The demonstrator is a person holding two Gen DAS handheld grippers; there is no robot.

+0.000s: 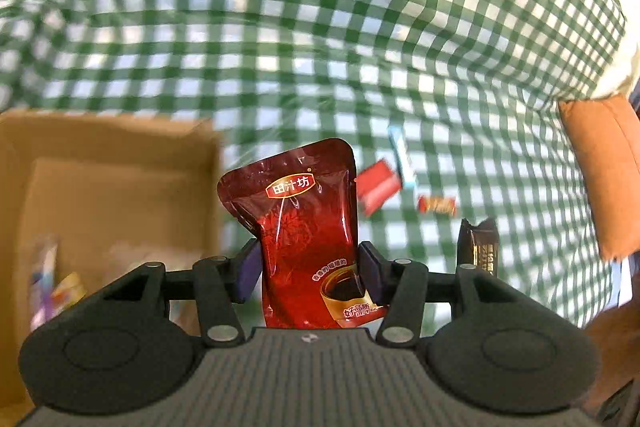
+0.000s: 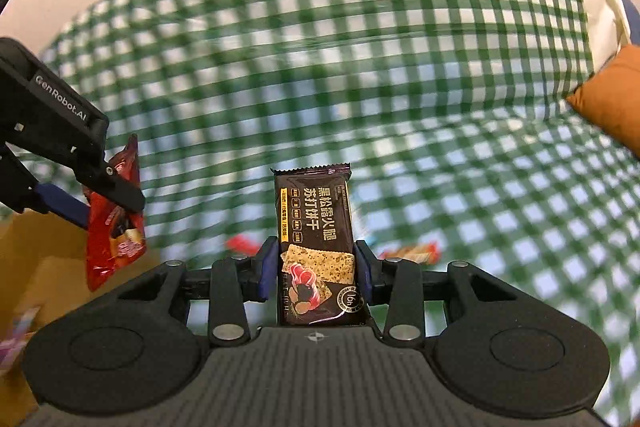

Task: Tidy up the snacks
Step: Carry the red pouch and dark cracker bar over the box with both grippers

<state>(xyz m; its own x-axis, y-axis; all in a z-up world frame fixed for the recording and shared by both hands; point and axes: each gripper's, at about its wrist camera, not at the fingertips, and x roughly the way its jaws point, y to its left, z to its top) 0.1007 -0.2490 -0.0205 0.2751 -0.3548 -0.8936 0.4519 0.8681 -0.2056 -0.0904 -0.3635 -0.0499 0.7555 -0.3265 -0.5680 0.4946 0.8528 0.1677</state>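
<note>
My left gripper [image 1: 308, 267] is shut on a red drink pouch [image 1: 304, 211], which stands upright between the blue pads, lifted beside the open cardboard box [image 1: 100, 147]. My right gripper [image 2: 314, 267] is shut on a dark cracker pack [image 2: 314, 227], also upright and held above the cloth. The right wrist view shows the left gripper [image 2: 100, 203] at the left with the red pouch [image 2: 114, 219] hanging over the box [image 2: 40, 259]. The cracker pack [image 1: 480, 243] shows at the right of the left wrist view.
A green checked cloth [image 1: 360, 27] covers the surface. On it lie a red packet [image 1: 376, 187], a blue and white stick [image 1: 402, 159] and an orange candy [image 1: 438, 205]. The box holds a few packets [image 1: 52, 287]. An orange cushion [image 2: 612, 99] sits at the right edge.
</note>
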